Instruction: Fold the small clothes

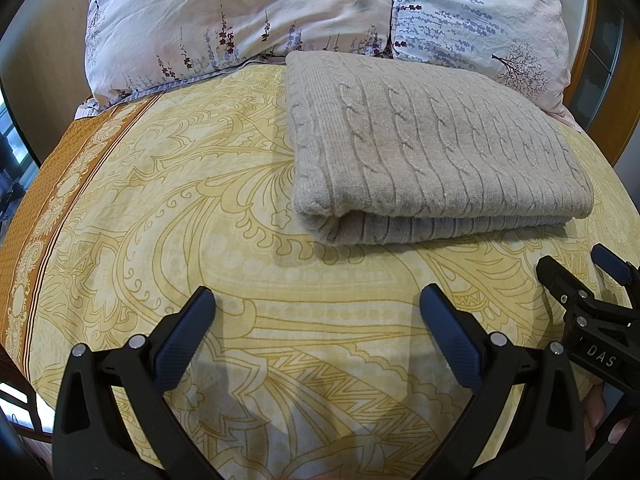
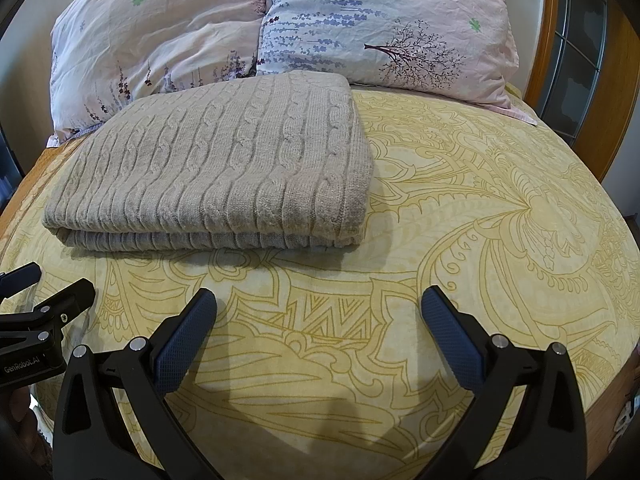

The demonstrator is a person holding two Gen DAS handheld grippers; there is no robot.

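Observation:
A beige cable-knit sweater (image 1: pixel 432 148) lies folded in a neat rectangle on the yellow patterned bedsheet (image 1: pixel 200 240), close to the pillows. It also shows in the right wrist view (image 2: pixel 224 160). My left gripper (image 1: pixel 318 300) is open and empty, hovering over bare sheet in front of the sweater. My right gripper (image 2: pixel 320 300) is open and empty, in front of and to the right of the sweater. The right gripper shows at the right edge of the left wrist view (image 1: pixel 580 276), and the left gripper at the left edge of the right wrist view (image 2: pixel 48 292).
Two floral pillows (image 1: pixel 240 20) (image 2: pixel 380 28) lean at the head of the bed behind the sweater. A wooden headboard (image 2: pixel 548 20) stands at the right. The sheet's brown border (image 1: pixel 36 216) marks the left edge of the bed.

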